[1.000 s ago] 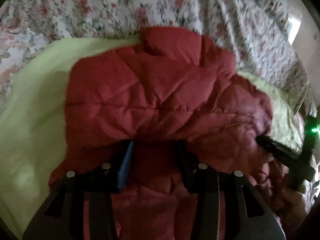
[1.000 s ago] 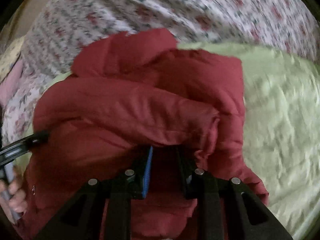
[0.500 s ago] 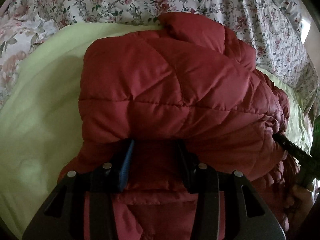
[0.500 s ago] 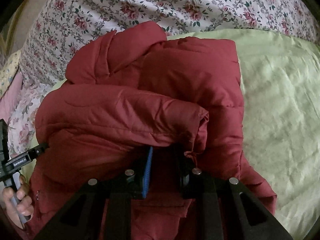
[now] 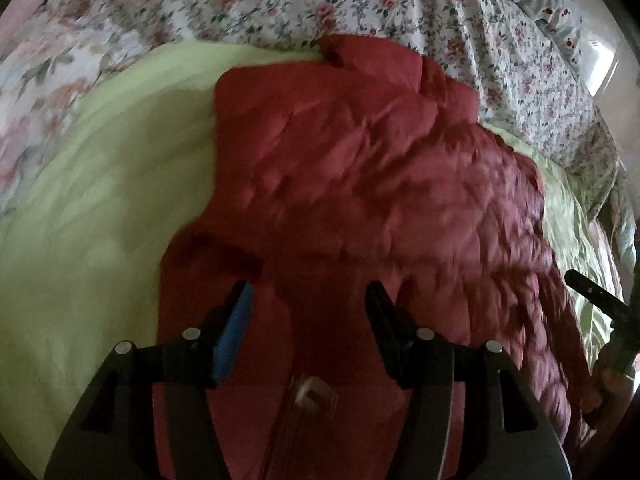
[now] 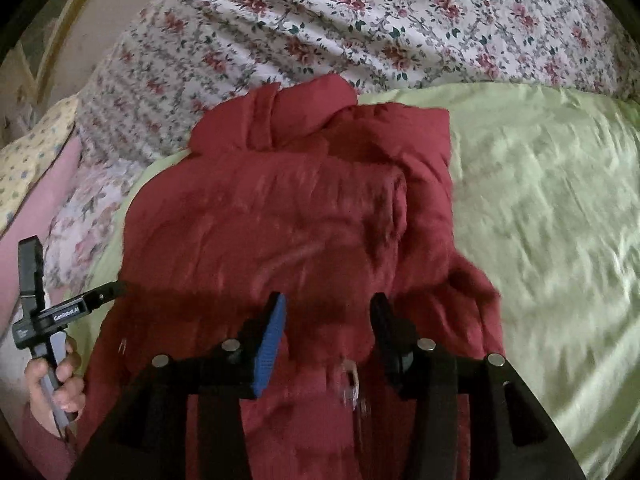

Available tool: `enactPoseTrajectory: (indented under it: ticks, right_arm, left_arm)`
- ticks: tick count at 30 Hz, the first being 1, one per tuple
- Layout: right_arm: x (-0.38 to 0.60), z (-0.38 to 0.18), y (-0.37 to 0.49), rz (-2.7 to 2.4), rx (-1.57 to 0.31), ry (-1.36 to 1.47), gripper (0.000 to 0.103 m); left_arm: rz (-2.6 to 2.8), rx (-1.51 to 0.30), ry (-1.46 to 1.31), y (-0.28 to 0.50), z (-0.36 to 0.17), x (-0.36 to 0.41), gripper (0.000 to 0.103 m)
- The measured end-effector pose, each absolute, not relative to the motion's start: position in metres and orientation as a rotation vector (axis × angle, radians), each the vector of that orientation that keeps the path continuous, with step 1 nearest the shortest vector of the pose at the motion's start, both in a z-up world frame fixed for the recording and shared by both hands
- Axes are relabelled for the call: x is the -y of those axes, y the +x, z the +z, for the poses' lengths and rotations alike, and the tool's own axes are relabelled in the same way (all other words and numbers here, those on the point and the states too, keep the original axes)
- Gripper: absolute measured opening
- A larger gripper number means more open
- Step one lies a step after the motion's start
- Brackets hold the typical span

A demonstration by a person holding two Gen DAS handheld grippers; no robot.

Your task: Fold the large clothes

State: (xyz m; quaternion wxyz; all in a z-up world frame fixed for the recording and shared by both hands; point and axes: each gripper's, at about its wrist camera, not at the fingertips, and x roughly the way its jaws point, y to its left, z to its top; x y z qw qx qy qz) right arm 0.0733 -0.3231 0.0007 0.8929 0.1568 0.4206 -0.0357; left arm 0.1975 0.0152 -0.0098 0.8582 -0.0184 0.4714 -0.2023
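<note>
A red quilted jacket (image 5: 380, 184) lies folded over on a light green sheet (image 5: 100, 220); it also shows in the right wrist view (image 6: 288, 216), hood at the far end. My left gripper (image 5: 308, 296) is open above the jacket's near edge, jaws apart with nothing between them. My right gripper (image 6: 328, 306) is open too, above the jacket's near part. The left gripper shows at the left edge of the right wrist view (image 6: 80, 304), held in a hand. The right gripper's tip shows at the right edge of the left wrist view (image 5: 592, 292).
A floral bedspread (image 6: 360, 24) covers the bed beyond the green sheet (image 6: 540, 220). A pink and yellow pillow (image 6: 36, 160) lies at the far left. A wall and wooden frame (image 6: 48, 48) stand behind it.
Both grippers have opened and let go of the jacket's folded edge, which has dropped onto the lower layer. Both have drawn back a little toward me.
</note>
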Motion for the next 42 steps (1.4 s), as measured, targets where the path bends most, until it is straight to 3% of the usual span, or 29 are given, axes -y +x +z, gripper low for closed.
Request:
enactPoseTrajectory:
  ticks: [11, 27, 42]
  right_arm:
    - [0.328, 0.0, -0.017, -0.127, -0.93, 0.342, 0.065]
    - [0.33, 0.002, -0.098, -0.234, -0.91, 0.372, 0.074]
    - [0.317, -0.03, -0.114, -0.172, -1.017, 0.423, 0.074]
  left_arm:
    - [-0.4, -1.057, -0.09, 0.122, -0.022, -0.079, 0.057]
    - [-0.374, -1.117, -0.055, 0.064, -0.046, -0.111, 0.057]
    - [-0.416, -1.148, -0.077, 0.038, -0.057, -0.122, 0.058]
